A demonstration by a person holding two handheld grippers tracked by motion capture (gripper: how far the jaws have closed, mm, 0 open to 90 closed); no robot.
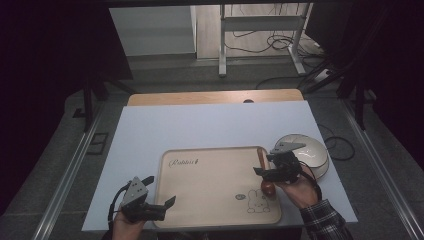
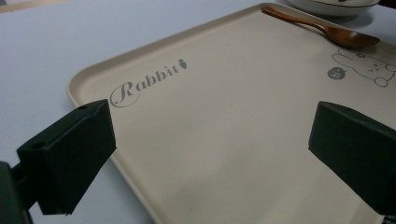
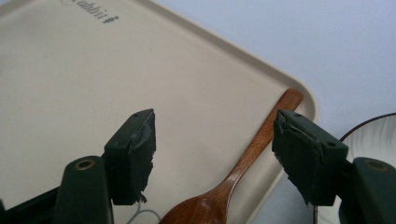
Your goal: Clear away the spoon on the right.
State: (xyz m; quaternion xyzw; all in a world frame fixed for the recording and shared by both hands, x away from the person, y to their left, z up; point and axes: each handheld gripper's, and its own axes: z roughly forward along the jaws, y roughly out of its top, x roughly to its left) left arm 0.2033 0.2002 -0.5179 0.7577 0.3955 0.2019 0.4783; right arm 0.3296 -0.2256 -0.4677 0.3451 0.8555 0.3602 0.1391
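A beige tray point(image 1: 210, 185) printed with "Rabbit" and a rabbit drawing lies near the table's front. A brown wooden spoon point(image 1: 263, 170) rests along its right side, handle pointing away from me. My right gripper point(image 1: 265, 164) hovers open over the spoon. In the right gripper view the spoon point(image 3: 254, 144) runs between the spread jaws of the right gripper point(image 3: 217, 140), untouched, above the tray point(image 3: 70, 84). My left gripper point(image 1: 160, 191) stands open at the tray's front left corner. In the left gripper view, the left gripper point(image 2: 210, 154) has bare tray point(image 2: 224, 107) between its jaws and the spoon point(image 2: 327, 28) beyond.
A white bowl point(image 1: 310, 150) with a dark rim stands on the white sheet point(image 1: 200, 125) just right of the tray, close behind the right gripper, and the bowl point(image 3: 373, 135) is at that gripper view's right edge. Wooden tabletop point(image 1: 215, 97) peeks out at the back.
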